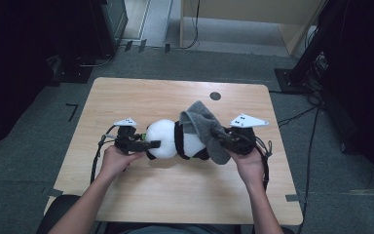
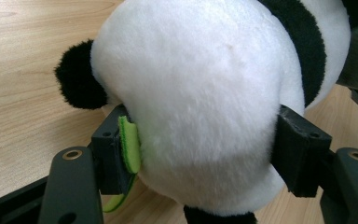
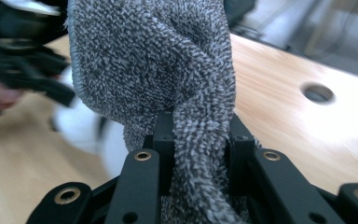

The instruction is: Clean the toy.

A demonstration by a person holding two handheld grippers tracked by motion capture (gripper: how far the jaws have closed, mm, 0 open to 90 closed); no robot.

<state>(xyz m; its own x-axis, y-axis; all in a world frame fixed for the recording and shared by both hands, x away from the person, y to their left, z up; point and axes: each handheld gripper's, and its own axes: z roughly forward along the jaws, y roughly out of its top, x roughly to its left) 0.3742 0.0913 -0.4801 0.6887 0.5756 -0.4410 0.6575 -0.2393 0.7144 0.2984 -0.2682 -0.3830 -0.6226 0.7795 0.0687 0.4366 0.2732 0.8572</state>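
Where the bench (image 1: 126, 97) carries its load, the items stand as follows.

Item 1, panda plush toy (image 1: 173, 139): white body with black bands and a black ear, lying on its side near the middle of the bench, well apart from every edge. In the left gripper view the toy (image 2: 200, 93) rests on the wood with bare board beyond it to the left.

Item 2, grey cloth (image 1: 202, 124): terry weave, draped over the toy's right end, one fold rising above it and one corner hanging to the bench surface near the right hand (image 1: 247, 163).

Item 3, left tool (image 1: 148, 144): held in the left hand (image 1: 117, 158), jaws clamped on either side of the toy's white rounded end; a green pad (image 2: 130, 144) on one jaw presses into the fur.

Item 4, right tool (image 1: 216, 132): jaws pinched tight on a bunched fold of the cloth (image 3: 200, 154), which stands up between them and spreads wide above.

Item 5, round hole (image 1: 215, 96): set in the bench toward the far edge, behind the cloth and apart from it.

Open room: bare wood lies along the far edge, along the near edge between the forearms, and at both side edges outside the hands.
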